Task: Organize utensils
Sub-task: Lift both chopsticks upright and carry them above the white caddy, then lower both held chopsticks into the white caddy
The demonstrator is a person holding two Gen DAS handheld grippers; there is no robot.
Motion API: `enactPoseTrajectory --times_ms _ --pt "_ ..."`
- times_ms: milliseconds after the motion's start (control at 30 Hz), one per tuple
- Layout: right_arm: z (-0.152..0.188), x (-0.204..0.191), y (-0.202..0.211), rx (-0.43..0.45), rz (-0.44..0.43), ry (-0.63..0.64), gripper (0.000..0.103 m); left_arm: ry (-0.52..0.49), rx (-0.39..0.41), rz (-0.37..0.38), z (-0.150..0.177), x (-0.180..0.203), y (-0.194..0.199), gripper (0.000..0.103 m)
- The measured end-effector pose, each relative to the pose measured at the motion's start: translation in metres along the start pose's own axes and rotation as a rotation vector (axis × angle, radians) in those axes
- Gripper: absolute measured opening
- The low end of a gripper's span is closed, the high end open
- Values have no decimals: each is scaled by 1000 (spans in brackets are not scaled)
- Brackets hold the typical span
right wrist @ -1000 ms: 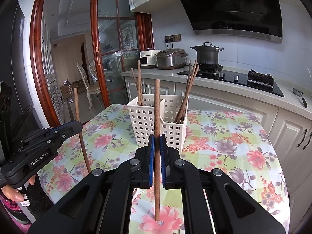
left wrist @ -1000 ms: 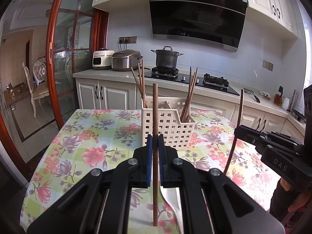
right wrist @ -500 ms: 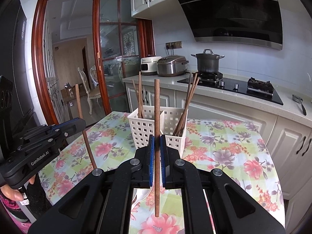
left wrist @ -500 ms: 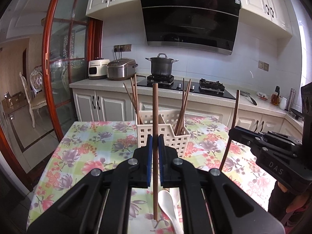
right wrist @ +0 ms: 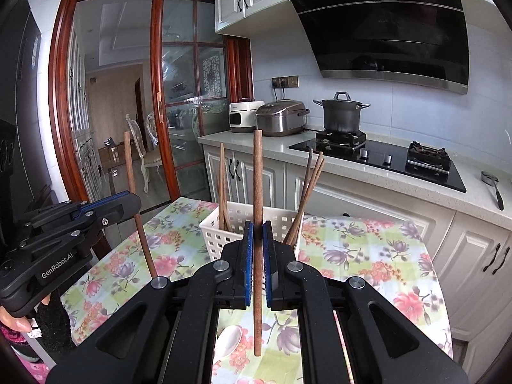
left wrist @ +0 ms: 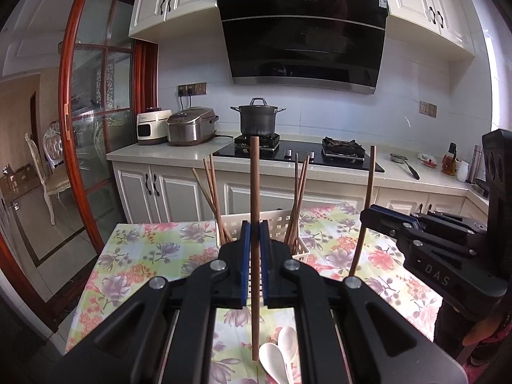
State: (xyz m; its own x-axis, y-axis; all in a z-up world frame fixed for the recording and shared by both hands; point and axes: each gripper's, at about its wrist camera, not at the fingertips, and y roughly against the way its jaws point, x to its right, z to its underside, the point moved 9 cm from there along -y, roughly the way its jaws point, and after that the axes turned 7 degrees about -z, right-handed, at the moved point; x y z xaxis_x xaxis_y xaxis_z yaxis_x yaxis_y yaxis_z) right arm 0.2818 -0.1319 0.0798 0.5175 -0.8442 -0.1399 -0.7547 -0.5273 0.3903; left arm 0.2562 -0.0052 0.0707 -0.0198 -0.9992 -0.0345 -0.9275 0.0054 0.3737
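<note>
grippers raised, basket seemingly lower

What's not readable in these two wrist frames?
- Basket interior: both views, left hand-held gripper and right hand-held gripper block its front; dividers and chopstick count unclear.
- White spoons: left view, cut off by the bottom edge and gripper body; number uncertain. In the right view only a sliver shows.
- Held chopstick: which compartment it is aligned with cannot be told.
- Small bottles on the counter: left view, too small to identify.
</note>
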Motion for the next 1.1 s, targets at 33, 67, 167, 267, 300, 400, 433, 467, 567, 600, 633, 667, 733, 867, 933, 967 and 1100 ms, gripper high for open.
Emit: enactPoseTrajectory --times_ms 33,67,167,267,300,400,433,467,567,600,633,667,733,867,933,967,1100 --pt "-4 2 -1 1 1 -4 6 4 -2 4 -3 -1 -2 6" --pt "-8 5 -3 2 1 -9 6 8 -3 7 -6 -2 -4 6" --pt "-22 12 -7 10 3 -26 6 7 -1 7 -21 -5 -8 6" --pt "-34 18 -12 16 10 -39 6 8 3 8 -38 -7 -13 6" --pt "-40 20 -14 20 14 -41 6 8 5 10 -44 -8 -15 6" --pt "-52 26 -20 26 27 -50 6 12 9 9 -62 -9 -20 6" --pt "-56 28 -23 26 28 -56 6 13 10 10 -68 -10 -21 6" --pt "-60 30 -26 25 30 -64 6 12 13 9 -73 -10 -23 6" --pt "-69 36 -32 25 38 -73 6 1 29 -7 -88 -9 -26 6" --pt "-73 37 -35 25 41 -75 6 -2 32 -11 -93 -9 -27 6" --pt "-76 39 -37 25 43 -77 6 -4 36 -15 -98 -9 -29 6" --pt "-78 40 -40 25 45 -78 6 -6 39 -20 -103 -10 -31 6" --pt "-83 42 -44 25 48 -77 6 -5 44 -28 -112 -10 -36 6" --pt "-94 44 -52 30 47 -74 6 -3 63 -46 -128 -14 -44 6" --pt "-100 45 -55 39 42 -80 6 6 69 -52 -135 -17 -51 6" --pt "-103 46 -58 44 39 -84 6 9 69 -53 -138 -18 -54 6" --pt "-107 45 -70 47 29 -84 6 29 71 -55 -147 -21 -71 6"
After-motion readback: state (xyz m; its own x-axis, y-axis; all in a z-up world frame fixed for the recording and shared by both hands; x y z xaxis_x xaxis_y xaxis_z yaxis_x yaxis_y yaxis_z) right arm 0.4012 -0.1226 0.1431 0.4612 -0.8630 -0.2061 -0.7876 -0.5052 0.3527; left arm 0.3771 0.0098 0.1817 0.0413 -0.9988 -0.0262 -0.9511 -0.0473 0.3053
